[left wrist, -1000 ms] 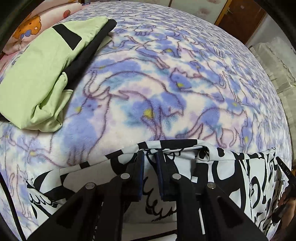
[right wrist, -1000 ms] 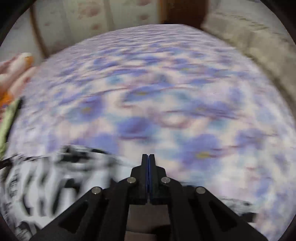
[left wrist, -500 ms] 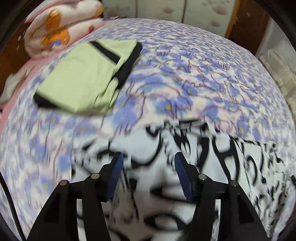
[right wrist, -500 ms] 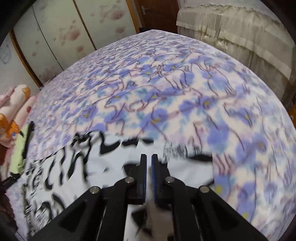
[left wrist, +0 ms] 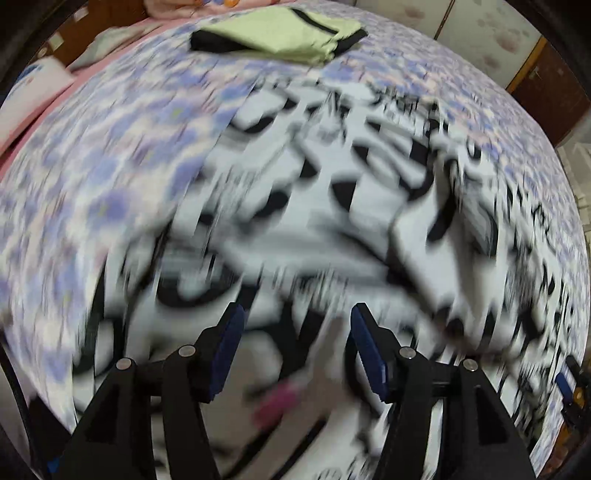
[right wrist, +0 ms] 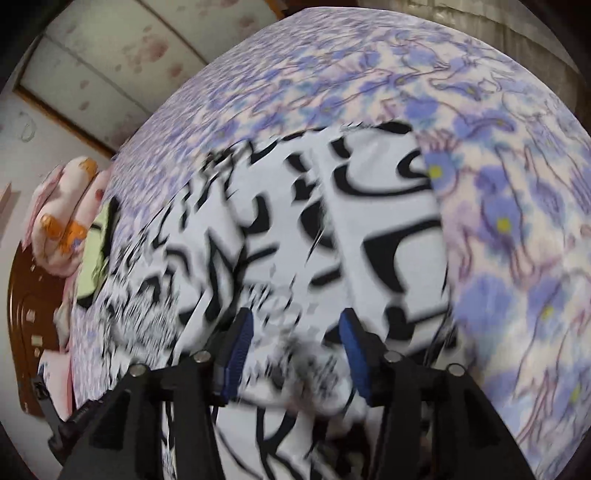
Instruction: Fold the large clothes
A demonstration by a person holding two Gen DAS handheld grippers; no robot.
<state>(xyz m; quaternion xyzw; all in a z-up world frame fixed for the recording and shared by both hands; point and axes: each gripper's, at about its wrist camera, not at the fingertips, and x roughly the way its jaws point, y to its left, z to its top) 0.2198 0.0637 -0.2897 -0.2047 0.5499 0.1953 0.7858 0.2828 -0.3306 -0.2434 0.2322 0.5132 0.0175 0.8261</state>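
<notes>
Both my left gripper [left wrist: 295, 343] and right gripper [right wrist: 295, 332] hover, fingers opening, gripping nothing, over the black-and-white garment [left wrist: 332, 206] on the bed [left wrist: 110, 166]. Blurred haste risks rumpling the fold.

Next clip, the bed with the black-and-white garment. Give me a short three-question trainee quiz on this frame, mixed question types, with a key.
1. True or false: the left tongs are clamped on the black-and-white garment.
2. What lies folded on the bed beyond that garment in the left wrist view?
A. a green and black garment
B. a red towel
C. a pair of jeans
3. Fill in: the bedcover is printed with ____ flowers with yellow centres.

Key
1. False. The pads stand apart, with cloth only below them; the right tongs are the same, jaws opening.
2. A, the green and black garment.
3. Blue-purple.
</notes>
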